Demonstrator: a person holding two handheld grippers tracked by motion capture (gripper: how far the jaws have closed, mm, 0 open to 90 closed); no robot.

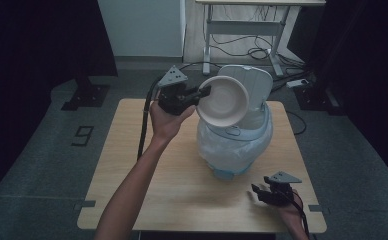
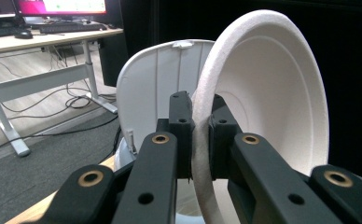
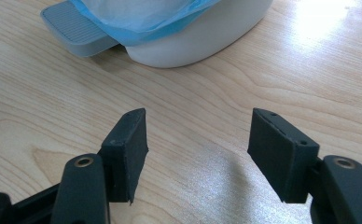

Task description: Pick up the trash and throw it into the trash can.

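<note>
The left tool (image 1: 194, 95) pinches the rim of a white foam bowl (image 1: 223, 100) between its pads and holds it tilted on edge, above the open mouth of a small pedal bin (image 1: 236, 145) lined with a thin plastic bag. The bin lid (image 1: 252, 82) stands up behind the bowl. The right tool (image 1: 268, 192) rests low on the desk (image 1: 147, 200) near its front right corner, with the jaws spread and nothing between them. I think the main risk is the thin grip: the pads catch only a narrow part of the soft rim, so the bowl may turn or slip out, or the foam may get dented. If the bowl is let go too far to the side, it can hit the edge of the bin or the lid and fall on the desk, and the light bin could also shift when it is pushed. The desk is of pale wood with visible grain and carries little else. The room is dim, with grey carpet, dark curtains, and another desk with cables (image 1: 242, 50) under it behind.
</note>
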